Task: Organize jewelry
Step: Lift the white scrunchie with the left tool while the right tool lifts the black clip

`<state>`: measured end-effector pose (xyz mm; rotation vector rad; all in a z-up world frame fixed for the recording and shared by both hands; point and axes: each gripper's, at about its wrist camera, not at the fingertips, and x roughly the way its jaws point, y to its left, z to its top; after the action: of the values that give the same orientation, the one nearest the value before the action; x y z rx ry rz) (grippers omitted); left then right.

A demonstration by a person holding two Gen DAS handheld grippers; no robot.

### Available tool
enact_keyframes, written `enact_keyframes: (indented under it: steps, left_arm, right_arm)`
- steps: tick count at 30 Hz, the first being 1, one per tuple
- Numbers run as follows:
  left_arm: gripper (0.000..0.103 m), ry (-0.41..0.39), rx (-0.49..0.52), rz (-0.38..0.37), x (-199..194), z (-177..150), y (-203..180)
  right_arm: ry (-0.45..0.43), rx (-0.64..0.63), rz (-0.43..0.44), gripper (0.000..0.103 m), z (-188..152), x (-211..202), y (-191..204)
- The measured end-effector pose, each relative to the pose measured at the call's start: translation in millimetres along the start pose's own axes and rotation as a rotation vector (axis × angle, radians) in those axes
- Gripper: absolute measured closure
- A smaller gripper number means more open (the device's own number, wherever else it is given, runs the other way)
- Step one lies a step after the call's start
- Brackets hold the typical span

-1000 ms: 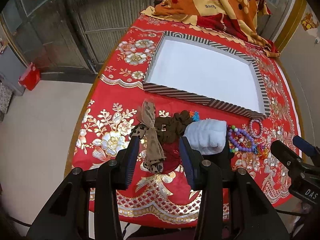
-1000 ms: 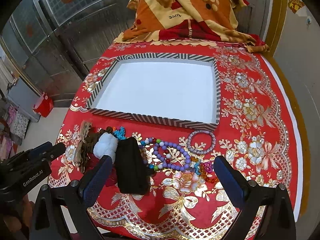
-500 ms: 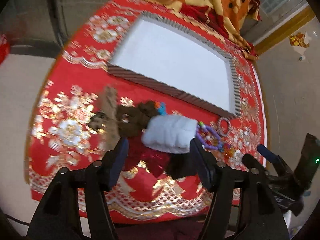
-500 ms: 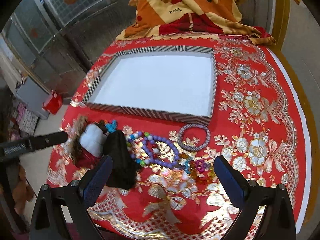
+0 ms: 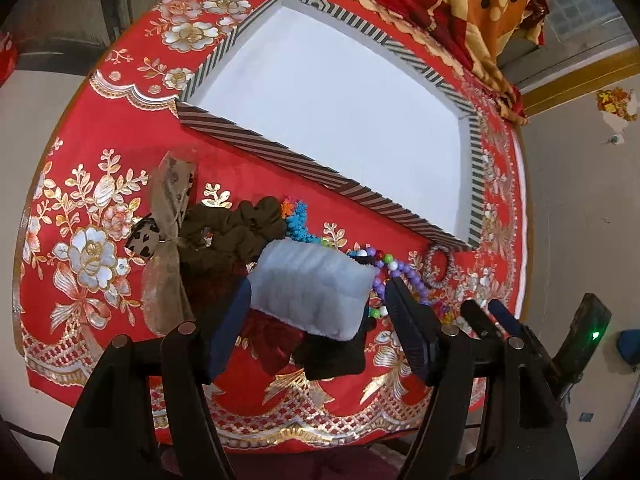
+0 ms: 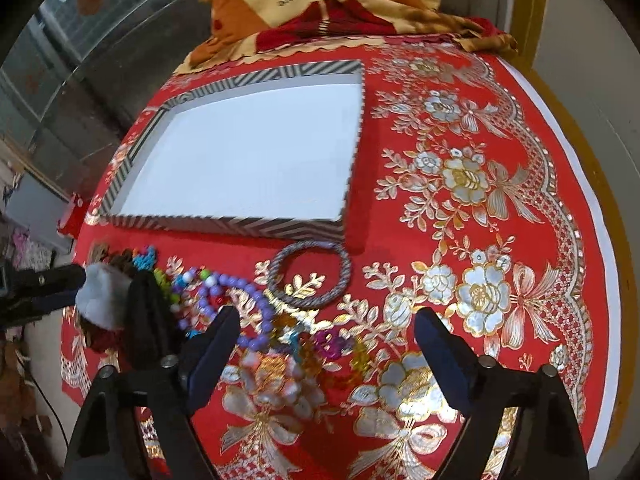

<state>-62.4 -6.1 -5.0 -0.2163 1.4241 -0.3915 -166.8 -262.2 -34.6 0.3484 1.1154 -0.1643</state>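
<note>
Large striped-rim white tray [image 5: 332,92] sits empty on the counter. Near its front rim, pale fluffy white scrunchie [image 5: 312,292] lies crosswise between my left tool [image 5: 320,312], jaws spread around it, not pinching yet. Right tool [image 6: 326,344] spread, empty, over beads.

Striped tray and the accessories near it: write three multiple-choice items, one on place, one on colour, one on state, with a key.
1. The grey ring bracelet lies:
A. in the tray
B. on the cloth beside the tray's near wall
C. under the blanket

2. The long bead string is mainly:
A. purple
B. black
C. white

3. The striped tray is:
A. full
B. lidded
C. empty

Key: 1 B, it rests on the red tablecloth just outside the wall; 2 A, purple beads dominate; 3 C, only bare white floor shows.
</note>
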Motion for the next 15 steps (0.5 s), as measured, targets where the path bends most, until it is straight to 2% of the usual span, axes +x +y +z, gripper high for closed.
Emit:
enact_keyframes:
  steps: [5, 9, 10, 13, 15]
  left_arm:
    - [0.033, 0.039, -0.028, 0.017, 14.8, 3.1, -1.8]
    - [0.036, 0.056, -0.077, 0.020, 21.4, 4.9, 5.1]
    - [0.049, 0.056, -0.081, 0.015, 22.1, 5.6, 6.9]
    - [0.067, 0.049, -0.081, 0.015, 20.1, 5.6, 8.6]
    - [0.073, 0.038, -0.075, 0.015, 14.8, 4.5, 9.2]
  right_arm:
    - [0.015, 0.001, 0.007, 0.017, 4.5, 8.5, -4.0]
    - [0.032, 0.018, 0.044, 0.017, 6.1, 13.9, -8.8]
    - [0.033, 0.018, 0.046, 0.017, 6.8, 15.3, -9.8]
    - [0.039, 0.007, 0.050, 0.017, 6.5, 18.1, -10.6]
    - [0.052, 0.002, 0.062, 0.022, 7.1, 20.5, -9.1]
